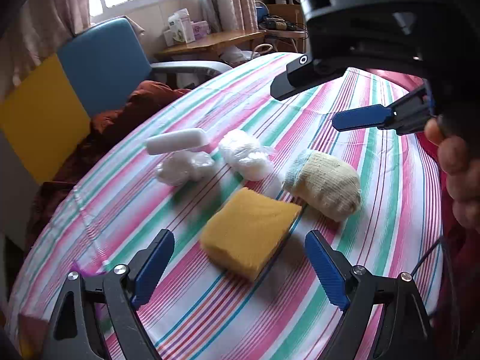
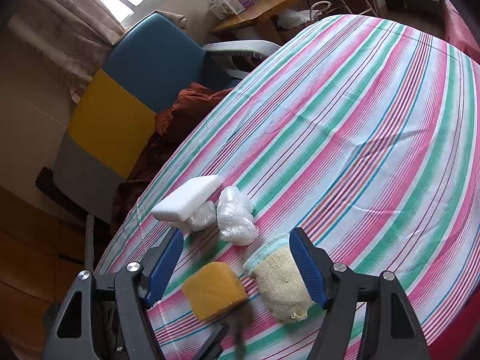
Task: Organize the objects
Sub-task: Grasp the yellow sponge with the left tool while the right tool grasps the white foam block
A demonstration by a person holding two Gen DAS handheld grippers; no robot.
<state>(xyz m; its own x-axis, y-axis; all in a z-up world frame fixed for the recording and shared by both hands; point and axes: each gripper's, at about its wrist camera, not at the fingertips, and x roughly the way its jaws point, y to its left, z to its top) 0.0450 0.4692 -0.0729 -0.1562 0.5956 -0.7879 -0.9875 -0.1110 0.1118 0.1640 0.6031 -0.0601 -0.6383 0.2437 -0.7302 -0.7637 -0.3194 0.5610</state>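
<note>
Yellow sponge [image 1: 250,234] sits low-center on the striped counter [image 1: 375,180], just ahead of the left gripper [image 1: 240,270], whose jaws are wide apart and empty. Right gripper [image 2: 237,264] jaws also spread, holding nothing. Risk: the knit roll [image 1: 325,184] almost touches the sponge, so 1 jaw could clip it.

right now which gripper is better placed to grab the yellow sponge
Left, probably. The left gripper is open with the sponge centred just ahead of its fingers. The right gripper is also open, but the sponge sits toward its left finger with the knitted bundle against its right finger.
</note>
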